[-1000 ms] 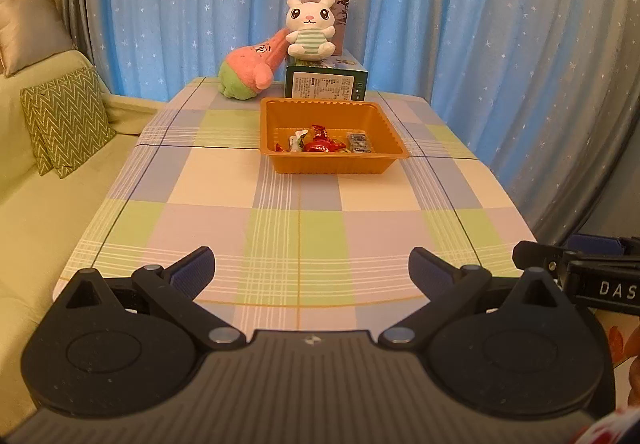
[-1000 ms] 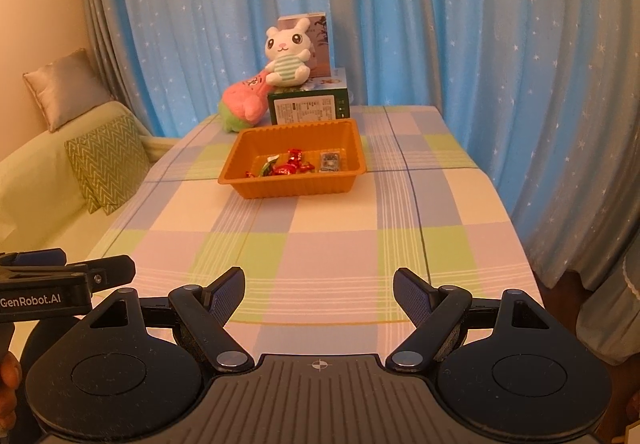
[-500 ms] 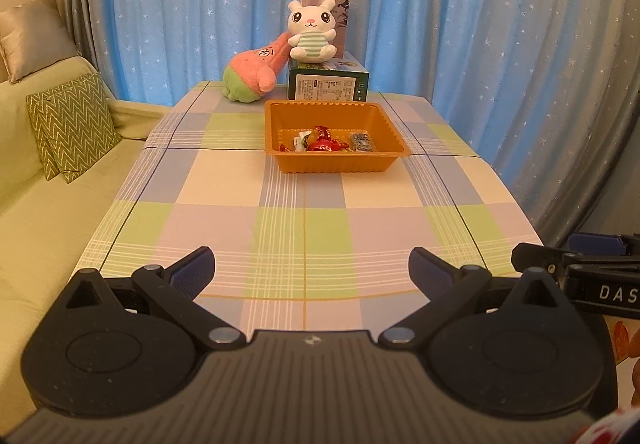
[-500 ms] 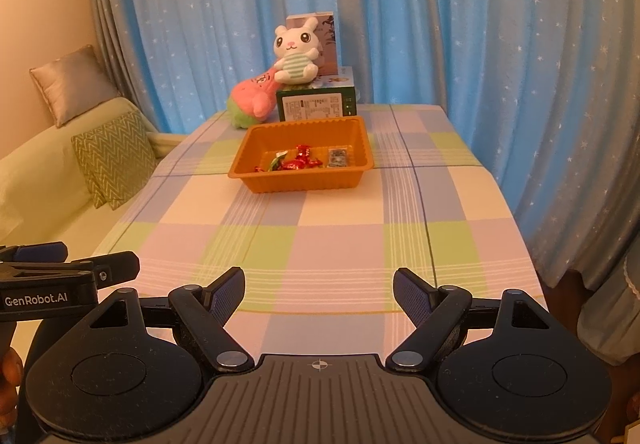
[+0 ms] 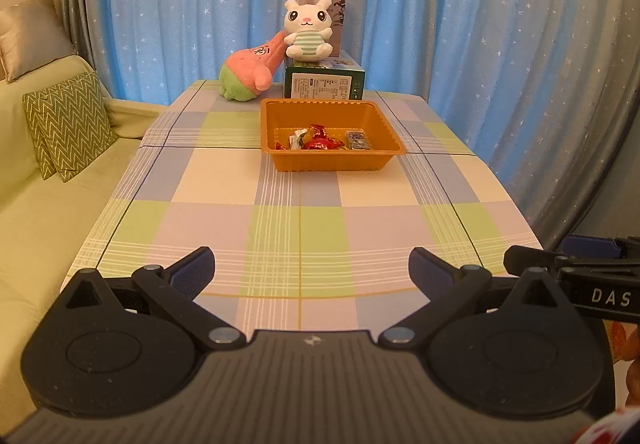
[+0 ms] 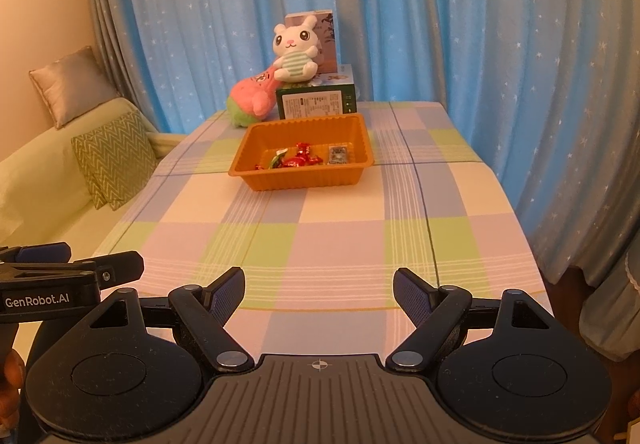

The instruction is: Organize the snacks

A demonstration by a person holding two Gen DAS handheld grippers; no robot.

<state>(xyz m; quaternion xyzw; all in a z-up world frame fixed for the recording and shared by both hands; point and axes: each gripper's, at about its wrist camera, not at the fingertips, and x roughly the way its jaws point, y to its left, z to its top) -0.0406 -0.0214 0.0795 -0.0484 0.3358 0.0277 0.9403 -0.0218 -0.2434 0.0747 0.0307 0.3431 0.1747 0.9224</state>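
Observation:
An orange tray (image 5: 332,164) (image 6: 304,178) sits toward the far end of the checked table. Inside lie red-wrapped candies (image 5: 318,142) (image 6: 298,161), a white-green wrapped snack (image 5: 296,138) and a blue-grey packet (image 5: 358,140) (image 6: 338,155). My left gripper (image 5: 312,270) is open and empty over the near table edge, far from the tray. My right gripper (image 6: 319,290) is open and empty, also at the near edge. Each gripper shows at the side of the other's view.
Behind the tray stand a green box (image 5: 324,82), a white rabbit plush (image 5: 307,28) on it, and a pink-green plush (image 5: 246,74). A sofa with a zigzag cushion (image 5: 68,124) lies left. Blue curtains hang behind and right.
Both grippers have drawn back and risen a little; the tray and table look farther away. Jaws stay open and empty.

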